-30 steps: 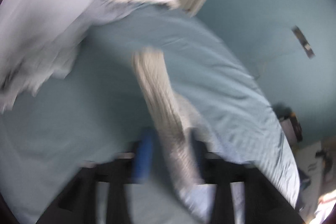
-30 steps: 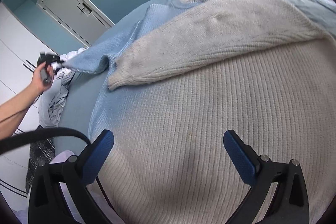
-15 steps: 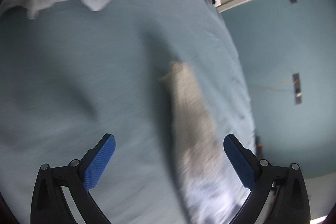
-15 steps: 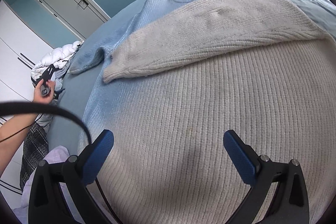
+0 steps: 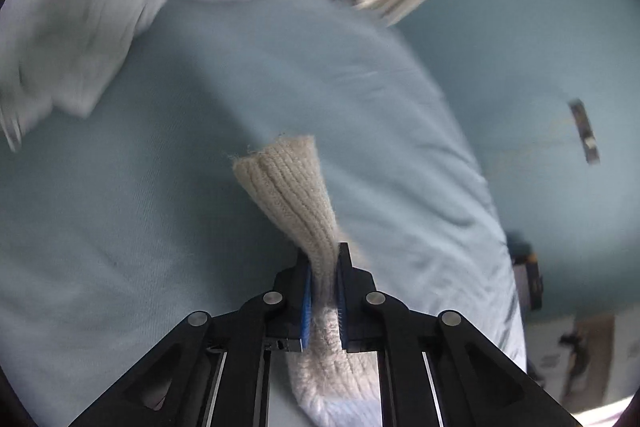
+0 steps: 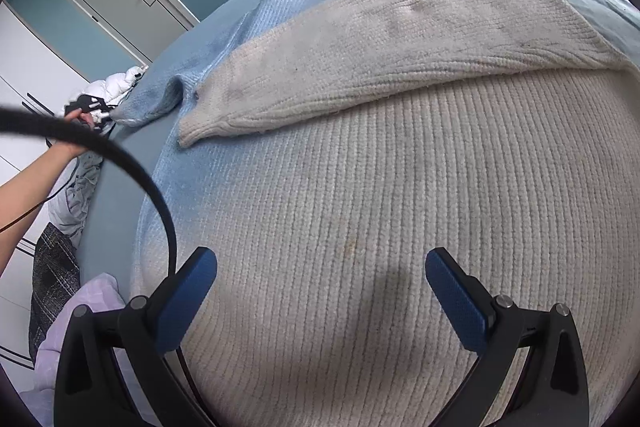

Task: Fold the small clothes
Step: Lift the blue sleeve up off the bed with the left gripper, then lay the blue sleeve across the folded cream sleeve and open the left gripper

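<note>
Pinching the sleeve cuff [image 5: 288, 183] between pressed-together jaws, the left gripper [image 5: 324, 291] holds it running straight ahead — the right gripper [image 6: 320, 291], jaws spread, hovers over the sweater [image 6: 380, 227] body.

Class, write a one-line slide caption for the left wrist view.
Left gripper shut on the cream sweater sleeve above the blue bedsheet.

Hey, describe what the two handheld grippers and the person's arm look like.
Both the left gripper and the right gripper have black angular frames with silver round bolts and blue textured pads on the fingers. A thick black cable loops past the right one. The person's forearm is bare, with no sleeve in view.
</note>
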### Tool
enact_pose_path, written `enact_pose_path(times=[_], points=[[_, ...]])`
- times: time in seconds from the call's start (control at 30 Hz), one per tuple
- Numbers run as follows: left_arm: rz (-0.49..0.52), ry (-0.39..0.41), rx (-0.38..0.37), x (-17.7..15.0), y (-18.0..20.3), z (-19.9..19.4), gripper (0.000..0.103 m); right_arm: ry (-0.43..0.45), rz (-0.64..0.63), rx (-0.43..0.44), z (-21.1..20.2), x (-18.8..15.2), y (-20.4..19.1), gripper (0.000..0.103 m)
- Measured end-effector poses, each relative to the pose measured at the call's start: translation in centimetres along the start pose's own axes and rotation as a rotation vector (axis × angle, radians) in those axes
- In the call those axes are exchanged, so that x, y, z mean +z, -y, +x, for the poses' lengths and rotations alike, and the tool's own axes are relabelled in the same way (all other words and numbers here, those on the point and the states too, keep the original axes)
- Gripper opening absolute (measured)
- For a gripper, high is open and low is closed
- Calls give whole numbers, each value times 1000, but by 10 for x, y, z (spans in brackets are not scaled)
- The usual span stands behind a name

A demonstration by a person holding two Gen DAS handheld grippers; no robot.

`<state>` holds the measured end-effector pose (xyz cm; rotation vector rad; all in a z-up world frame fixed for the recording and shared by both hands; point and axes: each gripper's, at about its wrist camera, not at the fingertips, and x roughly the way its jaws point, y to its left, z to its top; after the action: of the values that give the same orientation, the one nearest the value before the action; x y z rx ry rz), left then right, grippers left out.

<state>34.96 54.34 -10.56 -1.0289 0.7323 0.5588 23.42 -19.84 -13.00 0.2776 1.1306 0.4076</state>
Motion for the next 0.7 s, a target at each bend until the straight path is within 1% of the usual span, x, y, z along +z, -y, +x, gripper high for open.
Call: enact_pose_path(times=[0.07, 0.1, 0.13, 0.17, 0.23, 0.3, 0.33, 0.37, 0.43, 0.5, 0.53, 0.57, 0.6, 0.63, 0.67, 0.7], points=[[60, 31, -29, -6, 33, -30, 9, 20, -3, 5, -5, -1, -1, 102], [108, 56, -35, -11, 54, -46, 9, 32, -6, 7, -8, -2, -1, 102], [160, 73, -40, -17, 75, -60, 9, 45, -5, 5, -12, -2, 0, 102], [247, 96, -41, -29, 105, -79, 9, 55, 3, 0, -13, -1, 0, 102], [420, 136, -29, -59, 161, -110, 9, 64, 24, 1, -17, -1, 4, 102], [566, 150, -72, -101, 211, -142, 9, 78, 63, 4, -21, 0, 11, 102], [639, 138, -107, -134, 244, -158, 9, 85, 80, 9, -23, 1, 14, 102], [676, 125, -126, -152, 264, -166, 9, 96, 100, 12, -27, 2, 17, 102], [775, 83, -171, -211, 314, -182, 9, 121, 131, 14, -34, 4, 22, 102], [857, 52, -214, -272, 356, -193, 9, 151, 159, 16, -43, 3, 26, 102], [896, 33, -254, -314, 379, -200, 9, 163, 170, 18, -46, 3, 28, 102], [906, 19, -280, -336, 390, -204, 9, 178, 182, 14, -50, 2, 31, 102], [914, -13, -326, -366, 402, -208, 9, 191, 196, 7, -51, 2, 34, 102], [911, -71, -389, -398, 411, -210, 12, 201, 217, -2, -54, 2, 38, 102], [904, -151, -439, -425, 416, -208, 26, 204, 231, -4, -55, 1, 41, 102], [883, -311, -539, -457, 419, -203, 43, 206, 257, -9, -57, 1, 46, 102]])
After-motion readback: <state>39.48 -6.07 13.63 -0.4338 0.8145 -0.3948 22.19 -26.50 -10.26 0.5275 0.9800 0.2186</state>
